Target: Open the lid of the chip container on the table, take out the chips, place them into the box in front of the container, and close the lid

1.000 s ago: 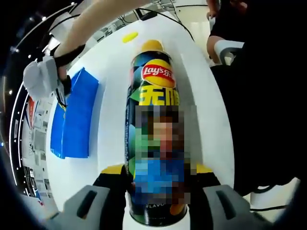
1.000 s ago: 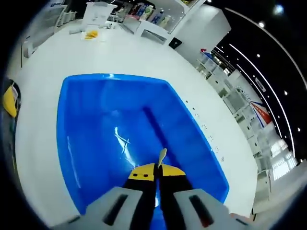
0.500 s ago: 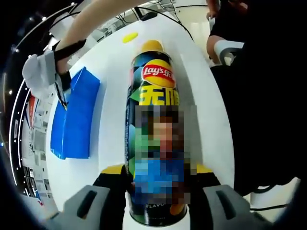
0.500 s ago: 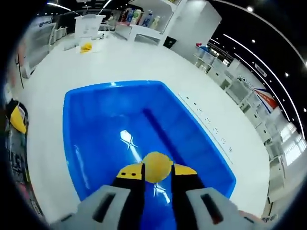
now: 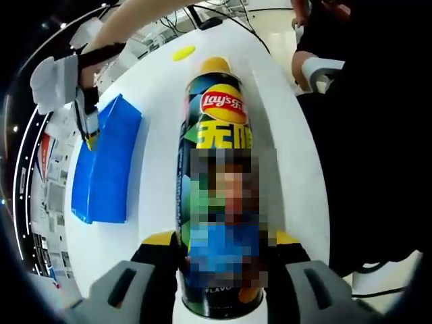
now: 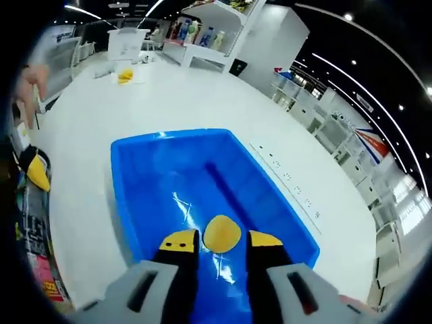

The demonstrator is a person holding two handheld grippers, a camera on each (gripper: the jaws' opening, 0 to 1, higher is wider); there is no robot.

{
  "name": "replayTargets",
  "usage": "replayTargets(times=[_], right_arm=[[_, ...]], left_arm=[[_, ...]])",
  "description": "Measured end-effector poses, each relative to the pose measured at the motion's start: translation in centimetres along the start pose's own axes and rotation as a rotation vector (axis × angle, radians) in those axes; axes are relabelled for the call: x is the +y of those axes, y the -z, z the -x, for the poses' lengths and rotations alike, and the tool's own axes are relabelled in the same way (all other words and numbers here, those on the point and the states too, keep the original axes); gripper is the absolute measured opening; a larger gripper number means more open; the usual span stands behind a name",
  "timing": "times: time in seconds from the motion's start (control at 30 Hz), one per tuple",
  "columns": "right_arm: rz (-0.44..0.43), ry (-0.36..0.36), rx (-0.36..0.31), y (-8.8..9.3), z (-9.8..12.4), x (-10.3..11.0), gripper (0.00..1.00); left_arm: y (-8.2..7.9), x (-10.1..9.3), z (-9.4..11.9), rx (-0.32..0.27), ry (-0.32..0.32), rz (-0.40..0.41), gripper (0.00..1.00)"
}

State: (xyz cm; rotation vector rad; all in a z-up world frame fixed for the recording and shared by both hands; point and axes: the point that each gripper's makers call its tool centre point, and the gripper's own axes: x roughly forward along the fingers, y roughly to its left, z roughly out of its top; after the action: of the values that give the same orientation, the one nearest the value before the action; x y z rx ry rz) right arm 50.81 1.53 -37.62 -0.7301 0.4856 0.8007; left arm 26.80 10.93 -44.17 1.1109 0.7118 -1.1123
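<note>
In the left gripper view, the left gripper has its two jaws closed against the sides of the chip can, one yellow-tipped jaw on each flank near the can's lower end. The can runs straight ahead from between the jaws, its yellow open end pointing away over the white counter. A small yellow lid lies on the counter beyond the far end of the can, slightly to the left. To the left of the jaws sits the blue box, well apart from the can, and the right gripper hangs over its far edge, held by a person's arm.

In the right gripper view, the right gripper has its jaws parted to a moderate gap, with a single round yellow chip showing between the tips. Whether the chip touches either jaw or lies on the floor of the box below cannot be told. The box spreads ahead of and beneath the jaws, otherwise bare inside. At the far left of this view, beside the jaws, part of the can with its yellow end shows. This view also takes in white shelving past the counter and a small yellow object far ahead on it.
</note>
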Motion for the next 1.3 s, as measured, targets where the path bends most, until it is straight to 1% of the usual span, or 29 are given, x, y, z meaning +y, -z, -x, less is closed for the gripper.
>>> replayTargets(times=[0.17,0.2,0.27,0.6,0.77,0.8,0.83,0.87,0.9,0.93,1.0,1.07,1.1,1.13,1.17,1.27,1.3], right_arm=[[0.011,-0.001,-0.035,-0.3,3.8,0.3,0.27],[0.015,0.001,-0.039,-0.2,3.8,-0.2,0.27],[0.028,0.005,-0.054,-0.1,4.8,-0.4,0.27],[0.036,0.014,-0.09,2.2,11.3,-0.3,0.29],[0.045,0.02,-0.118,2.6,14.1,-0.6,0.31],[0.062,0.007,-0.149,2.3,14.8,-0.2,0.32],[0.105,-0.02,-0.179,2.0,15.3,0.4,0.34],[0.15,-0.044,-0.228,1.8,16.2,1.2,0.36],[0.173,-0.061,-0.255,1.7,16.7,1.7,0.39],[0.188,-0.091,-0.29,1.8,17.5,2.7,0.4],[0.195,-0.123,-0.331,2.3,18.4,3.7,0.42],[0.204,-0.144,-0.34,3.2,18.8,4.4,0.41],[0.231,-0.16,-0.335,4.1,19.0,5.0,0.41],[0.24,-0.169,-0.333,4.9,19.2,5.4,0.41],[0.23,-0.181,-0.337,5.5,19.2,5.6,0.41],[0.175,-0.263,-0.335,7.6,19.5,7.2,0.44],[0.173,-0.27,-0.334,8.2,19.6,7.3,0.45]], left_arm=[[0.0,-0.1,0.0,0.0,0.001,0.0,0.5],[0.0,-0.1,0.0,-0.001,0.002,-0.001,0.5],[0.0,-0.1,0.0,-0.002,0.003,-0.001,0.5],[-0.1,-0.3,0.0,0.002,0.01,-0.004,0.5],[-0.1,-0.3,0.0,0.007,0.018,-0.002,0.5],[-0.1,-0.3,0.0,0.007,0.02,-0.002,0.5],[-0.1,-0.3,0.0,0.007,0.021,-0.001,0.51],[-0.1,-0.3,0.0,0.006,0.022,0.0,0.51],[-0.1,-0.3,0.0,0.005,0.023,0.0,0.51],[-0.1,-0.4,0.0,0.004,0.024,0.002,0.51],[-0.1,-0.4,0.0,0.002,0.024,0.002,0.51],[-0.1,-0.4,0.0,0.001,0.024,0.002,0.51],[-0.1,-0.4,0.0,0.001,0.024,0.002,0.51],[-0.1,-0.4,0.0,0.002,0.024,0.001,0.51],[-0.1,-0.4,0.0,0.002,0.025,0.001,0.51],[-0.1,-0.4,0.0,0.005,0.027,0.002,0.51],[-0.1,-0.5,0.0,0.006,0.027,0.002,0.51]])
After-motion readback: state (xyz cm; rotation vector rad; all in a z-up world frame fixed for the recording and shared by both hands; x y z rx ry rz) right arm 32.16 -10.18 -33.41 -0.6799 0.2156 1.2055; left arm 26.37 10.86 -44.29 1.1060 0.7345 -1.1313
